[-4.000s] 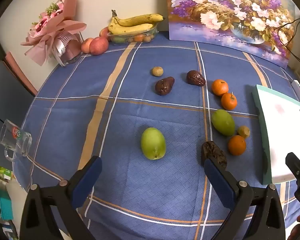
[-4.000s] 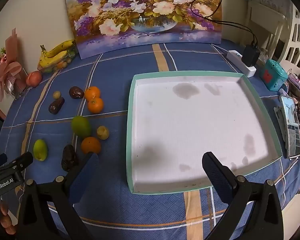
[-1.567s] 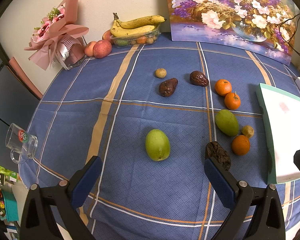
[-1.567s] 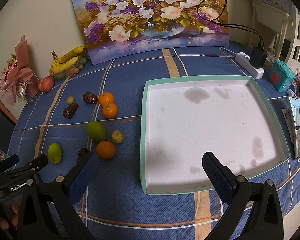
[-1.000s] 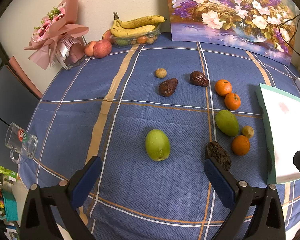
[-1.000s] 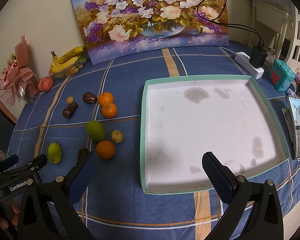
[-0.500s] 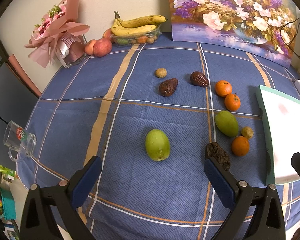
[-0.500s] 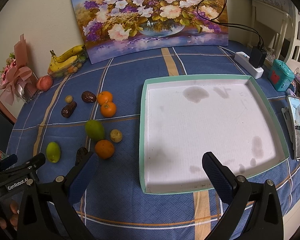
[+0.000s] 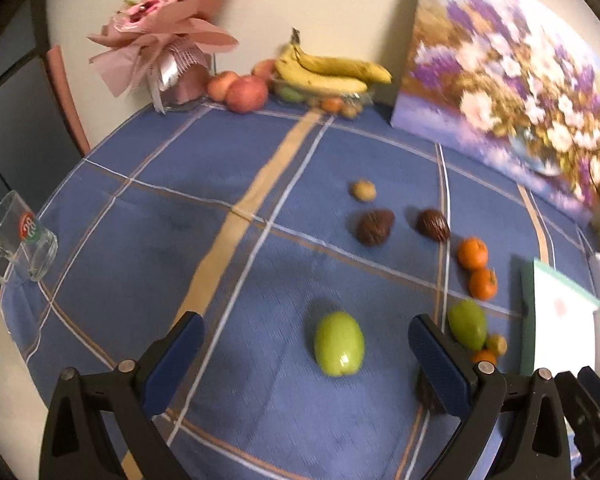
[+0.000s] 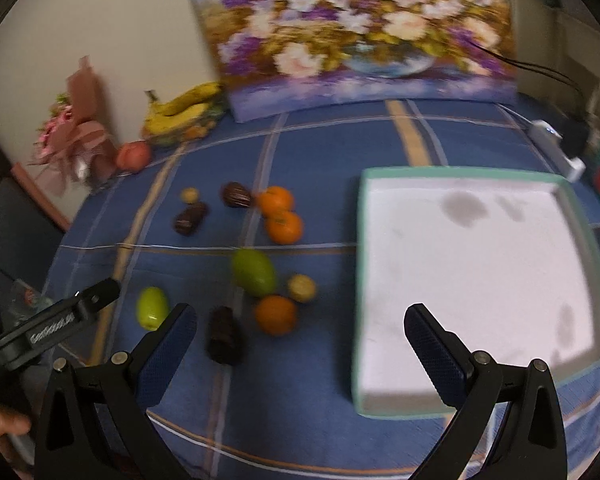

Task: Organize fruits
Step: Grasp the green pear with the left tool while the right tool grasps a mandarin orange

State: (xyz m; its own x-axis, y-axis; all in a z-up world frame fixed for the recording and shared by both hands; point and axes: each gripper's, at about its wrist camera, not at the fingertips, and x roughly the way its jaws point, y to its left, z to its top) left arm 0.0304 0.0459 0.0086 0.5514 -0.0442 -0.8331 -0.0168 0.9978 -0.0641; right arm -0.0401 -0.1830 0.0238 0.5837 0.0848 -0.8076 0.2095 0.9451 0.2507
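Note:
Loose fruit lies on the blue checked cloth. A light green mango point(image 9: 339, 343) point(image 10: 152, 307) sits just ahead of my open left gripper point(image 9: 306, 350), between its fingers. A darker green mango point(image 9: 467, 323) point(image 10: 254, 272), three oranges point(image 10: 276, 315) point(image 10: 285, 227) point(image 10: 275, 200), dark wrinkled fruits point(image 10: 224, 335) point(image 9: 375, 227) point(image 9: 433, 224) and small yellowish fruits point(image 10: 301, 288) point(image 9: 363, 190) lie around. The white tray with a teal rim point(image 10: 476, 292) point(image 9: 525, 312) holds nothing. My right gripper point(image 10: 300, 340) is open above the cloth, between the orange and the tray's left rim.
At the back stand a flower painting point(image 10: 360, 28), a banana bunch on a fruit dish point(image 9: 328, 72), apples point(image 9: 246, 94) and a pink bouquet point(image 9: 168, 48). A glass mug point(image 9: 20, 240) sits at the left table edge. A power strip point(image 10: 556, 152) lies beyond the tray.
Both grippers have moved forward and lower toward the fruit. The left one has closed in on the light green mango; the right view has swung left over the fruit. The frames are blurred by motion.

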